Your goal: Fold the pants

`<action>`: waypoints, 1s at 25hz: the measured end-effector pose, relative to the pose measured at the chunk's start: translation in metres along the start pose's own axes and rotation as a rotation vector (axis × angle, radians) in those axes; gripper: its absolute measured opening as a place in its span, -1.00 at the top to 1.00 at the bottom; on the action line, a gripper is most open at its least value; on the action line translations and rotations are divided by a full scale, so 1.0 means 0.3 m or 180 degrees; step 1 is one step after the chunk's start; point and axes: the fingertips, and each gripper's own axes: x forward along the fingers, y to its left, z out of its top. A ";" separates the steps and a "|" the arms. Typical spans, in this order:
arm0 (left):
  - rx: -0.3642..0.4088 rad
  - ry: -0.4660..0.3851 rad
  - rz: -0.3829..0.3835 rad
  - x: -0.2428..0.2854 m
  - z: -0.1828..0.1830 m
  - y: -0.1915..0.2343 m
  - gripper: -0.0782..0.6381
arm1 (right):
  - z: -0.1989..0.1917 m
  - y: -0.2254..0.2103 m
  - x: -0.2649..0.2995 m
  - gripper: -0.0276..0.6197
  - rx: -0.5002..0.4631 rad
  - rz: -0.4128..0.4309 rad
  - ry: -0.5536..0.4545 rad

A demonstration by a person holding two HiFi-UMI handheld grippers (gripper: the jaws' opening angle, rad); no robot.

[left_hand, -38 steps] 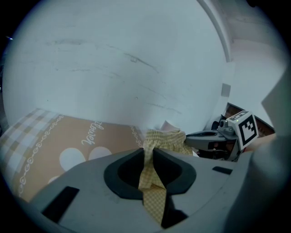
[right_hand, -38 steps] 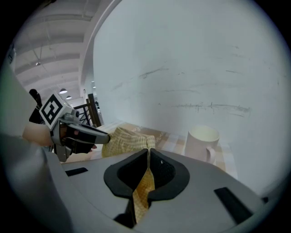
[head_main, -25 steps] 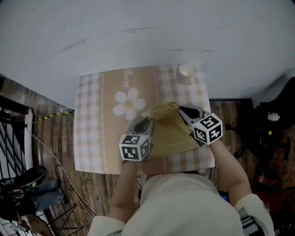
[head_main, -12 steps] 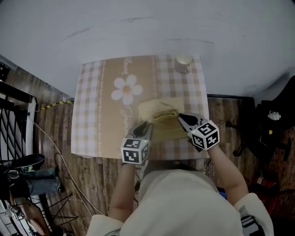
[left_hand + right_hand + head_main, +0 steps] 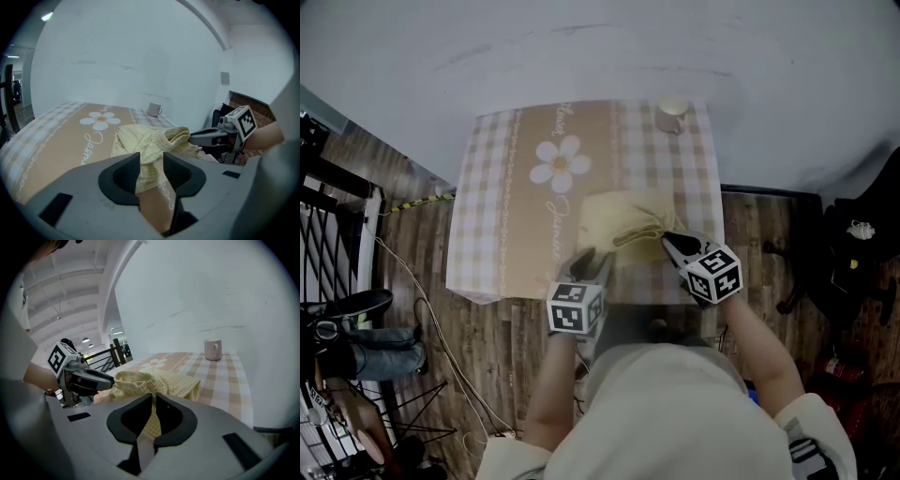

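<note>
Pale yellow checked pants (image 5: 619, 220) lie bunched on the near right part of the table (image 5: 497, 206). My left gripper (image 5: 586, 262) is at their near left edge and its jaws are opening. The left gripper view has the hem (image 5: 140, 140) lying loose in the gap of my left gripper (image 5: 151, 161), with no pad pressing on it. My right gripper (image 5: 667, 240) is shut on a raised fold at the near right. In the right gripper view a thin strip of the pants (image 5: 154, 380) is pinched in my right gripper (image 5: 154, 401). Each gripper shows in the other's view: the right gripper (image 5: 208, 137) and the left gripper (image 5: 91, 378).
A pale cup (image 5: 672, 114) stands at the table's far right corner, near the white wall. The tablecloth has a daisy print (image 5: 560, 162) left of the pants. A black rack (image 5: 328, 206) stands on the wooden floor at left and dark gear (image 5: 853, 253) at right.
Both grippers have drawn back toward the table's near edge, bringing the pants' fold with them. The left gripper's jaws have come apart off the cloth.
</note>
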 end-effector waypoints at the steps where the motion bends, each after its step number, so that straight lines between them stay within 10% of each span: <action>1: -0.0008 0.0002 0.0002 -0.011 -0.009 -0.005 0.40 | -0.010 0.006 -0.005 0.87 0.0014 0.0004 0.0011; 25: -0.0285 -0.0733 0.0455 -0.309 -0.033 -0.282 0.69 | 0.032 0.263 -0.385 0.87 -0.0140 0.0029 -0.0751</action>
